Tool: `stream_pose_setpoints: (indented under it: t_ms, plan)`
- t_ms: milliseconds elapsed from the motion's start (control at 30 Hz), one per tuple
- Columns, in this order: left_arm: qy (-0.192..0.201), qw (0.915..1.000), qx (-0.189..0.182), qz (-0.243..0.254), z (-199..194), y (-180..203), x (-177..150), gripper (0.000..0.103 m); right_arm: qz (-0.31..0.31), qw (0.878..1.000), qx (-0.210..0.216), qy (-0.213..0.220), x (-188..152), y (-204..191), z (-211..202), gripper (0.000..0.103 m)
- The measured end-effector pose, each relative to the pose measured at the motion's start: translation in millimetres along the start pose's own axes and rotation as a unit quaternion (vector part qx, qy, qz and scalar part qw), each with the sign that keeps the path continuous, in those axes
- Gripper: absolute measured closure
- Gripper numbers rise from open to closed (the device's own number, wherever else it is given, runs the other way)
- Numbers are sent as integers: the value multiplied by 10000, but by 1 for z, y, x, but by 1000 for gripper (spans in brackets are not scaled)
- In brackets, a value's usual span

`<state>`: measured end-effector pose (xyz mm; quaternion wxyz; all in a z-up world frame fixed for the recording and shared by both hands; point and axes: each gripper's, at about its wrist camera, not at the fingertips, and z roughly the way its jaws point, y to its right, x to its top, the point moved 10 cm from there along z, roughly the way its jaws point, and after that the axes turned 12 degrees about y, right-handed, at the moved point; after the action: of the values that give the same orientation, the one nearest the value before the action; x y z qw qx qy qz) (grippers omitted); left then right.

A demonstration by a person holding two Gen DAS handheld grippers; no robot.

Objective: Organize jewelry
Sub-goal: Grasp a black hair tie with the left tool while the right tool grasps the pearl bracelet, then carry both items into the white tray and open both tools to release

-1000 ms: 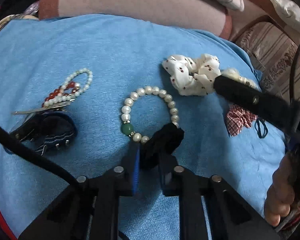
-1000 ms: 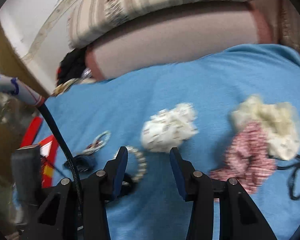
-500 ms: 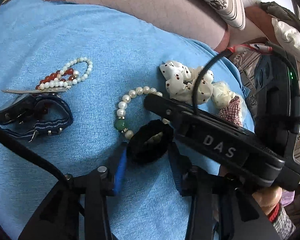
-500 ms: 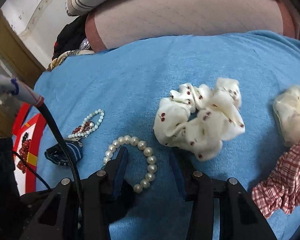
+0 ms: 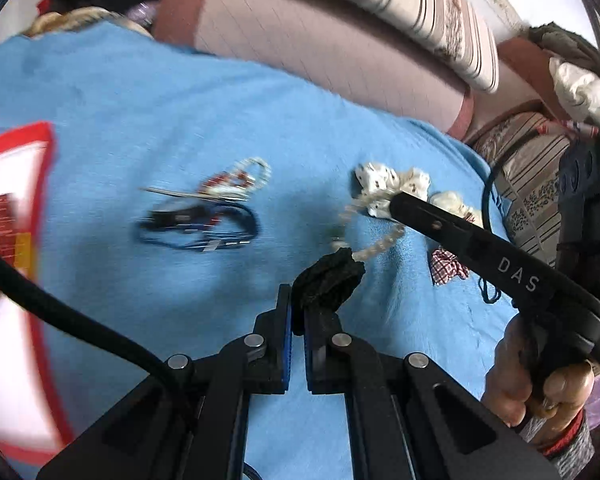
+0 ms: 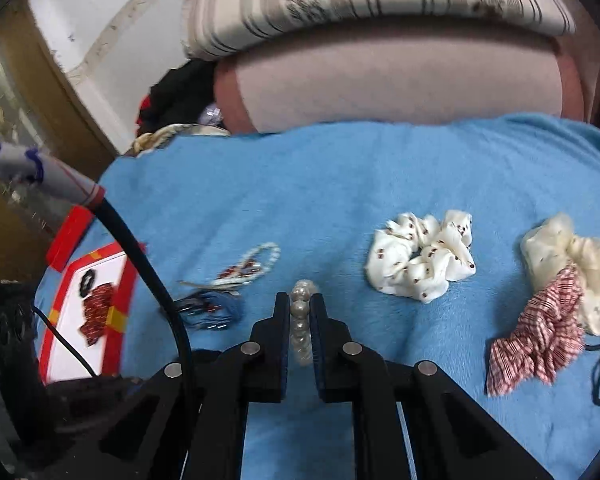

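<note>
a: since half a second back, right tool [image 6: 300, 316] went from open over the pearl bracelet [image 6: 301, 330] to clamped on it, pearls stacked between the pads. left tool [image 5: 296, 312] went from loose around the black hair tie [image 5: 329, 280] to pinching it narrow.

b: where's the bracelet now?

a: in the left wrist view it's off the blue cloth [image 5: 180, 128], strung between the right tool at 2 o'clock and the black tie at 6, and blurred. can't tell if the two are tangled or just touching.

b: risk?

a: if they're snagged, pulling the tools apart could stretch the bracelet's cord or yank it out of the pads. the grip is on round pearls, so my guess is it slips easily.

b: rest of the scene?

a: right wrist view: white cherry scrunchie [image 6: 420, 256] at 1 o'clock, cream scrunchie [image 6: 572, 256] and red checked scrunchie [image 6: 540, 336] at 3, small bead bracelets [image 6: 248, 266] and navy strap [image 6: 212, 308] at 10, red-edged tray [image 6: 80, 320] at 9 with a couple of pieces in it. probably the drop spot.

b: any trouble getting there?

a: swinging bracelet may catch the bead pile on the way.
</note>
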<state>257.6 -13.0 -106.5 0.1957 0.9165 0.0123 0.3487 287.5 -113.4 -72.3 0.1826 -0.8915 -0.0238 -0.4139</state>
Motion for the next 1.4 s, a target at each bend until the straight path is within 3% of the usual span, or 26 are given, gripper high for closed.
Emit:
stream_pose_setpoints:
  t_ms: [167, 467, 767, 933, 1167, 1400]
  plan:
    - [304, 9989, 343, -38, -55, -37, 5, 99, -222, 9997, 101, 63, 0, -38, -21, 92]
    - [732, 9899, 1209, -140, -137, -132, 6, 99, -740, 9944, 752, -29, -22, -144, -37, 92]
    - [692, 9716, 2247, -275, -176, -236, -8, 99, -994, 9841, 1377, -528, -60, -249, 1, 92]
    - [614, 9640, 2546, -459, -181, -280, -18, 99, -931, 9779, 1661, -861, -87, -291, 28, 92]
    - [558, 9591, 2676, -736, -181, -312, -27, 99, -877, 9737, 1838, -1016, -103, -317, 41, 92]
    - [516, 9571, 2719, -855, -176, -322, -31, 98, -879, 9796, 1428, -1108, -112, -290, 59, 92]
